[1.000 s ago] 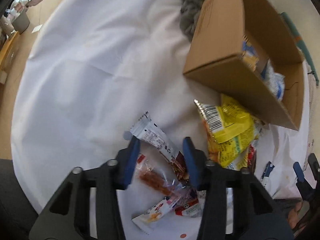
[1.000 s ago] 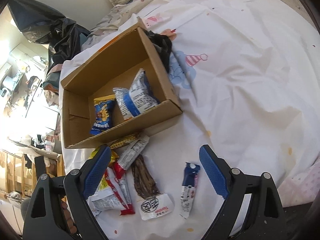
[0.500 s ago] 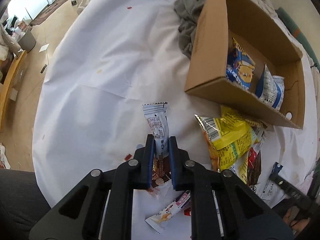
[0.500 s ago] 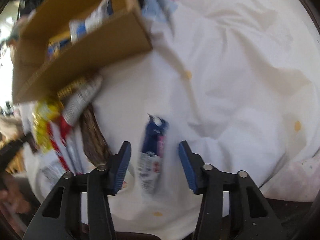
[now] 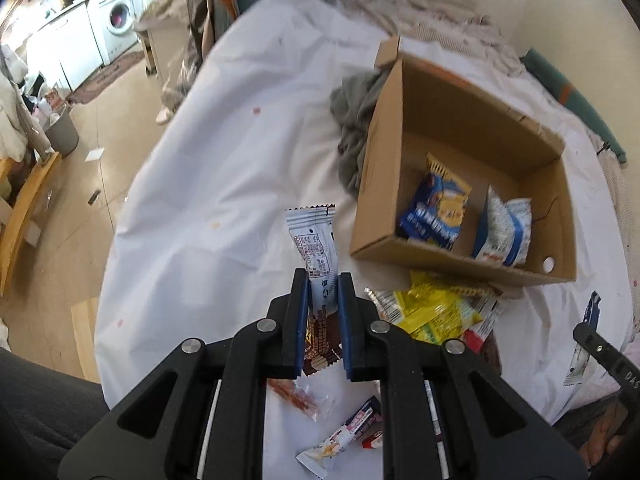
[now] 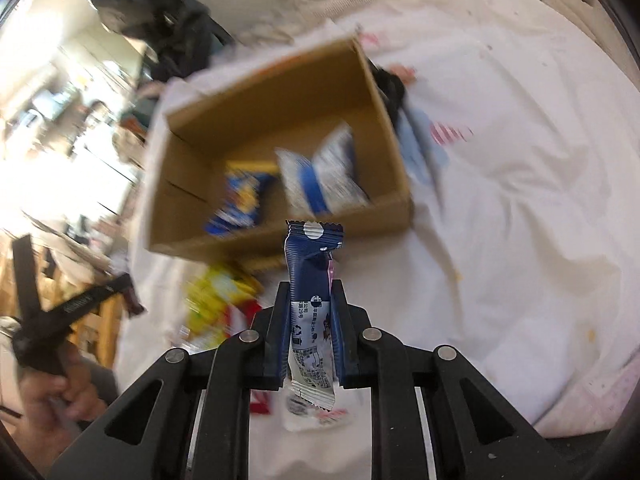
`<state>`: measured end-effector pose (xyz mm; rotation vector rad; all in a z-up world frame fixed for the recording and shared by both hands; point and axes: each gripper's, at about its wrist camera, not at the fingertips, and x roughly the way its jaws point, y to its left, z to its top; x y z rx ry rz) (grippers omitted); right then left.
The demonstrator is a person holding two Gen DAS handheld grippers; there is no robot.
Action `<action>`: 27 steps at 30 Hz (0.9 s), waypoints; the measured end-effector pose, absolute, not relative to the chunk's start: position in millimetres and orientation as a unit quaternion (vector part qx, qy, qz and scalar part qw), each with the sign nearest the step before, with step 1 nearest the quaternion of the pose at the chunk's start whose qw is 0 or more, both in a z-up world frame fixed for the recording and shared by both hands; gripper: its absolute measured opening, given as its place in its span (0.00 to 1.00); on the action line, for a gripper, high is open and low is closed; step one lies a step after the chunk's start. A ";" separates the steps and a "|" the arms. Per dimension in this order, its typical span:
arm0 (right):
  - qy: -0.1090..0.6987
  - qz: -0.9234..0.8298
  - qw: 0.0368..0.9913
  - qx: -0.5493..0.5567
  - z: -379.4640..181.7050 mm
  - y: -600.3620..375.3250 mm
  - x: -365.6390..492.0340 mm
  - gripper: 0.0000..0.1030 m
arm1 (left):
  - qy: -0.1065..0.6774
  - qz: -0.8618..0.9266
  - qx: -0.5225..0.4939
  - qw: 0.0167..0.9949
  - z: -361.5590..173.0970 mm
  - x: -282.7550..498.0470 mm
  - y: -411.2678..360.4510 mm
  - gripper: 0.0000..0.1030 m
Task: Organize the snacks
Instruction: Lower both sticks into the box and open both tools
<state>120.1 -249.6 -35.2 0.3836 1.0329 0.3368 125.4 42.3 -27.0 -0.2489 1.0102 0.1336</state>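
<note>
since a second earlier both grippers had closed and lifted: the left gripper point(image 5: 323, 292), then spread over the loose pile, was now clenched on a silver-and-brown snack bar point(image 5: 315, 248), and the right gripper point(image 6: 310, 300), then wide open above the sheet, was grasping a navy snack stick point(image 6: 310, 280). each packet was pinched near its middle, its far end standing free past the fingertips, probably so it could be dropped in end first. nearest the left gripper, a clear packet of red strips point(image 5: 294, 394) and a small white wrapper point(image 5: 340, 438) lay on the white sheet point(image 5: 208, 184). farther right sat yellow packets point(image 5: 434, 312), touching the near wall of the cardboard box point(image 5: 460, 120). inside, a blue chip bag point(image 5: 438, 208) and a white-blue bag point(image 5: 506, 228) leaned by the near wall, leaving the far half open. a grey cloth point(image 5: 354, 120) crowded its left wall.
</note>
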 end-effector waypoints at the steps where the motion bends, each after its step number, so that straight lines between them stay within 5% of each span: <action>1: 0.480 0.166 0.841 0.189 -32.8 -250.4 119.1 0.18 | 0.467 0.055 -0.130 0.873 -19.5 125.7 45.0 0.11; 11: 0.406 0.204 0.865 0.214 5.3 -238.6 159.5 0.18 | 0.426 -0.010 -0.081 0.901 35.2 157.3 12.6 0.11; 27: 0.438 0.167 0.865 0.179 -17.6 -242.5 241.0 0.18 | 0.419 -0.078 -0.046 0.903 35.1 233.0 -36.0 0.11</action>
